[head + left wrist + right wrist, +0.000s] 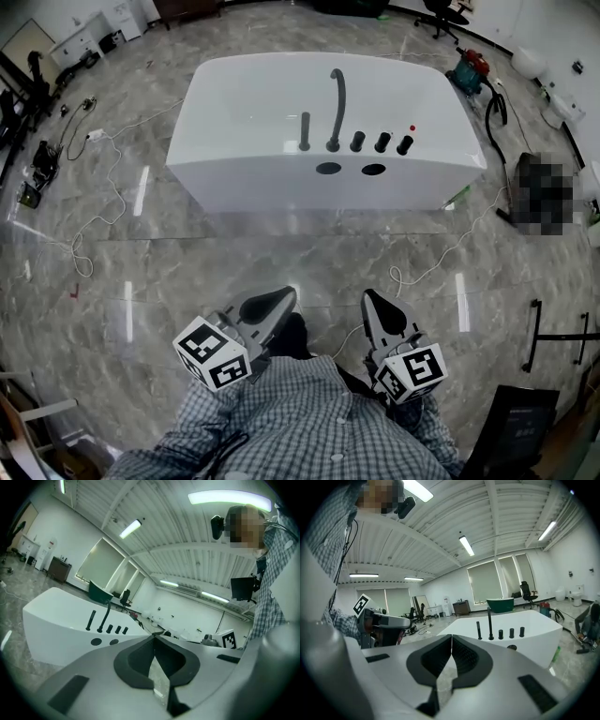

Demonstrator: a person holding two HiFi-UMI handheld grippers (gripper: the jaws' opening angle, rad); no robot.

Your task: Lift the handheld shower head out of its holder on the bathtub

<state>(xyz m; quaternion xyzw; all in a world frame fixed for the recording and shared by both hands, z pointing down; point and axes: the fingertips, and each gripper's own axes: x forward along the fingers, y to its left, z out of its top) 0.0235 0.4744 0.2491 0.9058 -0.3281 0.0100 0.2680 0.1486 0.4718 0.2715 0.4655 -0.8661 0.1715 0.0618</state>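
Two grippers: the left gripper (284, 295) and the right gripper (369, 300) sit side by side low in the head view, just ahead of the person's checked shirt (309, 427). Both point toward the tub and are well apart from it.
Left jaws: clenched, with the dark pads meeting at the tips and nothing between them, as the left gripper view shows.
Right jaws: clenched too, tips together and empty in the right gripper view.
Bathtub: a white, glossy, free-standing bathtub (234, 89) stands on the grey marble-patterned floor (187, 253), with two dark oval openings in its near wall.
Shower head: the slim black handheld shower head (305, 131) stands upright in its holder on the near rim of the tub. It is the leftmost of the row of black fittings and no gripper touches it.
Other fittings: just to its right is the tall curved black spout (336, 105), then three short black knobs (382, 142) in a line.
Surroundings: a red and teal canister vacuum cleaner (466, 67) stands on the floor beyond the tub's right end.
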